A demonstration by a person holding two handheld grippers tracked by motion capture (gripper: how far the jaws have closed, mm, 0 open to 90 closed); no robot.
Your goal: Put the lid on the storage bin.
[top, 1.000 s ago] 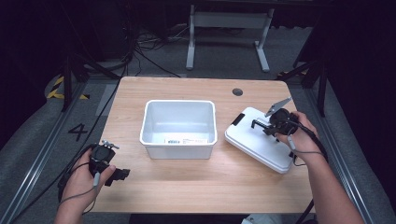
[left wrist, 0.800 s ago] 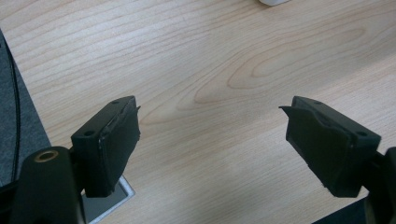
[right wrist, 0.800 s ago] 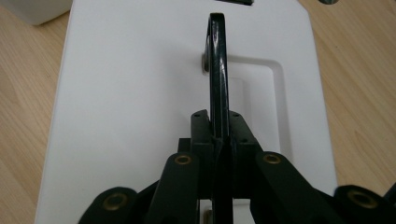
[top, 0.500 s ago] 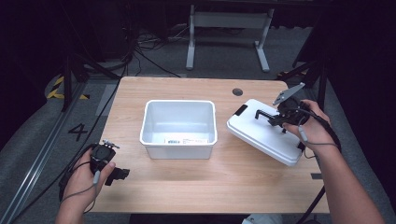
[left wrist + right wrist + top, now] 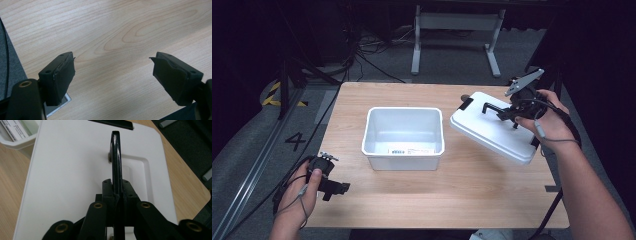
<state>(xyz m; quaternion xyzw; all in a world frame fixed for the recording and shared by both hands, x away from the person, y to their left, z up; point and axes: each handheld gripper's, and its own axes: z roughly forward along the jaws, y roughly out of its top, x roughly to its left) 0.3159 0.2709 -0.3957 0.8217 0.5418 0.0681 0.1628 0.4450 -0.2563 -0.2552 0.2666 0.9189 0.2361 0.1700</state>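
Observation:
A white lidless bin [image 5: 404,137] stands at the middle of the wooden table [image 5: 452,195]. To its right a white lid [image 5: 492,127] with a black handle [image 5: 494,108] hangs tilted above the table, its left end higher. My right gripper [image 5: 512,114] is shut on that handle; in the right gripper view the jaws pinch the thin black handle [image 5: 116,157] over the lid's top [image 5: 72,170]. My left gripper [image 5: 329,186] rests low at the table's front left, open, with bare wood [image 5: 112,47] between its jaws.
A label [image 5: 411,150] is on the bin's front wall. A metal stand [image 5: 457,22] and cables [image 5: 372,55] lie on the dark floor behind the table. Floor marking "4" [image 5: 294,141] sits left of the table.
My right gripper has lifted the lid by its handle off the table and carried it up and slightly back, tilting it. The left gripper has stayed put.

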